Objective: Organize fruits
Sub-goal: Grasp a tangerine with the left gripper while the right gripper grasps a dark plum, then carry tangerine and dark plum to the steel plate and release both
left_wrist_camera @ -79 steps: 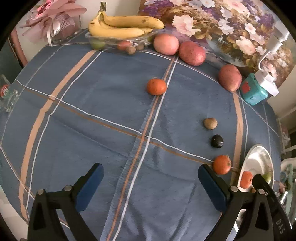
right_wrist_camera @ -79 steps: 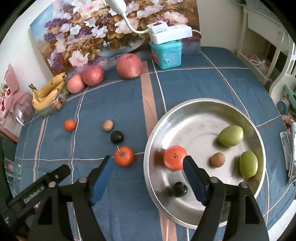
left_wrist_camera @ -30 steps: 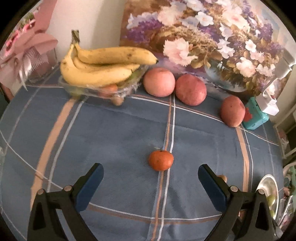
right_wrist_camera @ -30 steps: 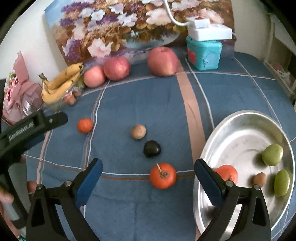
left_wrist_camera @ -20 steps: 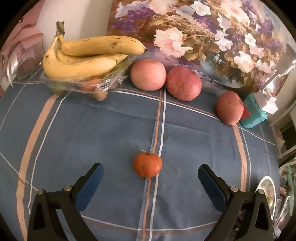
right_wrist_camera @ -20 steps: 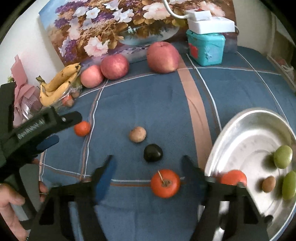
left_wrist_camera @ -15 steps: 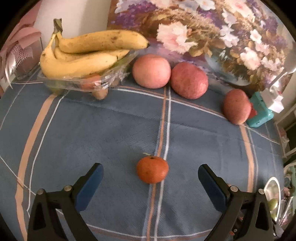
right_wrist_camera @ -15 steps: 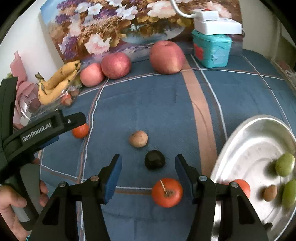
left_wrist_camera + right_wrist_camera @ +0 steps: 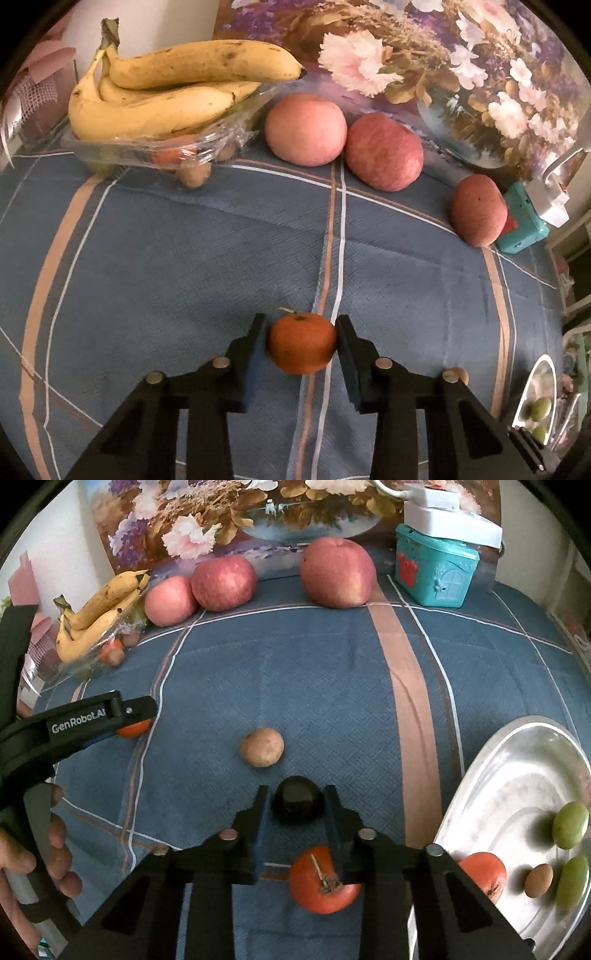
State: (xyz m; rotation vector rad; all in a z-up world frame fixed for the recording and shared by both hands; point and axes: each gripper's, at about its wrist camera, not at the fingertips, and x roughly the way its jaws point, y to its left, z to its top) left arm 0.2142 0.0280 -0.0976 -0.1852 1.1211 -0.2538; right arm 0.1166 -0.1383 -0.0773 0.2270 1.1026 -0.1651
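Note:
My left gripper (image 9: 300, 339) is shut on a small orange tangerine (image 9: 302, 342) that sits on the blue cloth. My right gripper (image 9: 295, 808) is shut on a small black fruit (image 9: 297, 804), also on the cloth. A brown round fruit (image 9: 262, 752) lies just beyond it. A red persimmon (image 9: 322, 883) lies under my right finger. The steel plate (image 9: 506, 786) at the right holds two green fruits (image 9: 570, 824), a tangerine (image 9: 484, 875) and a small brown fruit (image 9: 538, 885). The left gripper with its tangerine also shows in the right wrist view (image 9: 133, 726).
Three red apples (image 9: 384, 151) line the back by a flower painting (image 9: 443, 66). Bananas (image 9: 166, 96) lie on a clear tray at the back left. A teal box (image 9: 436, 568) with a white device stands at the back right.
Both grippers have closed: the left on the tangerine, the right on the black fruit. The right gripper moved left from the plate towards the loose fruit.

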